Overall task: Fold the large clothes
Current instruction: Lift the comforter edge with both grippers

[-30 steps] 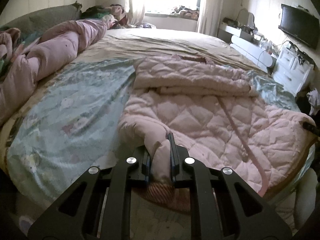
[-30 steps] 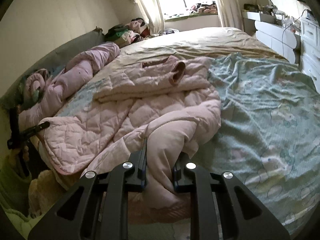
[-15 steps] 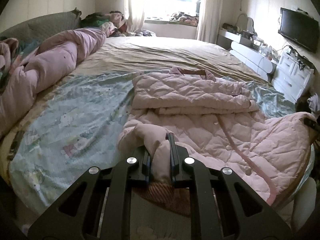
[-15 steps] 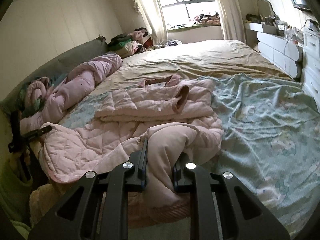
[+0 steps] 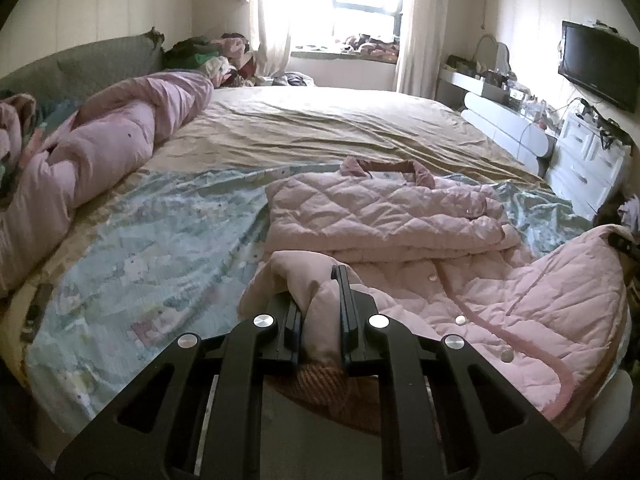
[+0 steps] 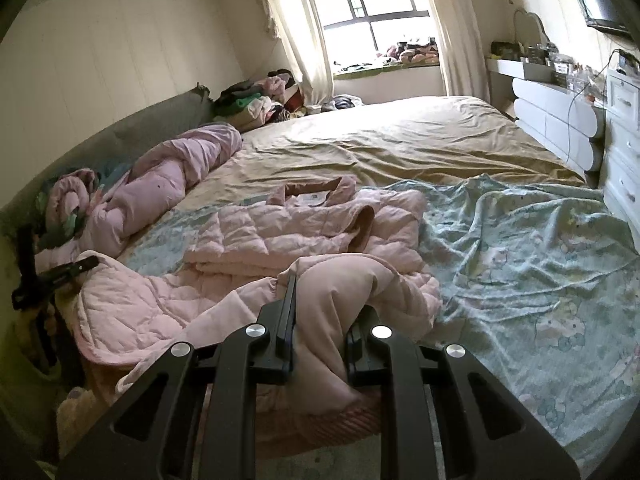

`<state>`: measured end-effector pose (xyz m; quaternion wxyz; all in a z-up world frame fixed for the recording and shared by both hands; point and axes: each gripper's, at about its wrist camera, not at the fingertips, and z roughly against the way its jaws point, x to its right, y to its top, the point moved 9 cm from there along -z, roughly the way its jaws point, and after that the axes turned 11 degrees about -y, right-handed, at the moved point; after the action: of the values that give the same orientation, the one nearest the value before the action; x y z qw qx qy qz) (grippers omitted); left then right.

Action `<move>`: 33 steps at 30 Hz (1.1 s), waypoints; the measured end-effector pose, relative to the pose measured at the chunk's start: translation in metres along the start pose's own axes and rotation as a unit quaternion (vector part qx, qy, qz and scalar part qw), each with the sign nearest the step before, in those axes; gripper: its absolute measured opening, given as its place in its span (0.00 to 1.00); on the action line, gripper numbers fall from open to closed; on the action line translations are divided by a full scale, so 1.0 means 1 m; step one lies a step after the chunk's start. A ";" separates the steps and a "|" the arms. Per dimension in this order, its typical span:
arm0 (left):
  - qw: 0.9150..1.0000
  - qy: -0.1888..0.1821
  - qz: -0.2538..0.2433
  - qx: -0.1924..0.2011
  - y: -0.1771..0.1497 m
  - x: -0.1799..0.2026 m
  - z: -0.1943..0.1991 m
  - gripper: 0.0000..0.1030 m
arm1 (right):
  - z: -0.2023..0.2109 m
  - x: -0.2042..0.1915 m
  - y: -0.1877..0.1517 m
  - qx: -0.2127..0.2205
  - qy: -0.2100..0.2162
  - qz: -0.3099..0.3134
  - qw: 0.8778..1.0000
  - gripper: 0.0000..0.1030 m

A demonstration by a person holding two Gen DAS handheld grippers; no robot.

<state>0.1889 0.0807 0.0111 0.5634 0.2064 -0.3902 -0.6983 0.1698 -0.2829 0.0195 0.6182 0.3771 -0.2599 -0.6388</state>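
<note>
A pink quilted coat (image 5: pixel 384 216) lies on the bed, collar toward the window, its sleeves folded across the chest. My left gripper (image 5: pixel 320 304) is shut on the near left corner of the coat's hem, lifted off the bed. My right gripper (image 6: pixel 322 316) is shut on the other hem corner of the coat (image 6: pixel 304 228), whose thick fabric bulges between the jaws. The bottom part of the coat hangs raised between both grippers. The left gripper (image 6: pixel 52 280) shows at the left edge of the right wrist view, holding its corner.
A pale blue patterned sheet (image 5: pixel 152 248) and a tan sheet (image 5: pixel 320 128) cover the bed. A rolled pink duvet (image 5: pixel 108 148) lies along the headboard side. White drawers (image 6: pixel 620 148) and a dresser stand to the right, a clothes pile (image 6: pixel 256 100) near the window.
Both grippers have risen and moved toward the collar, carrying the hem corners with them. The lower part of the coat is lifted higher off the bed.
</note>
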 end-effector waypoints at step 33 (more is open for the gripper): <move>0.999 0.051 0.009 -0.001 0.096 -0.046 -0.080 0.07 | -0.097 0.048 0.090 -0.025 -0.032 -0.097 0.994 0.16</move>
<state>0.3201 0.0938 0.0294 0.5890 0.2379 -0.3624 -0.6820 0.3039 -0.3260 0.0277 0.5543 0.3638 -0.2261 -0.7137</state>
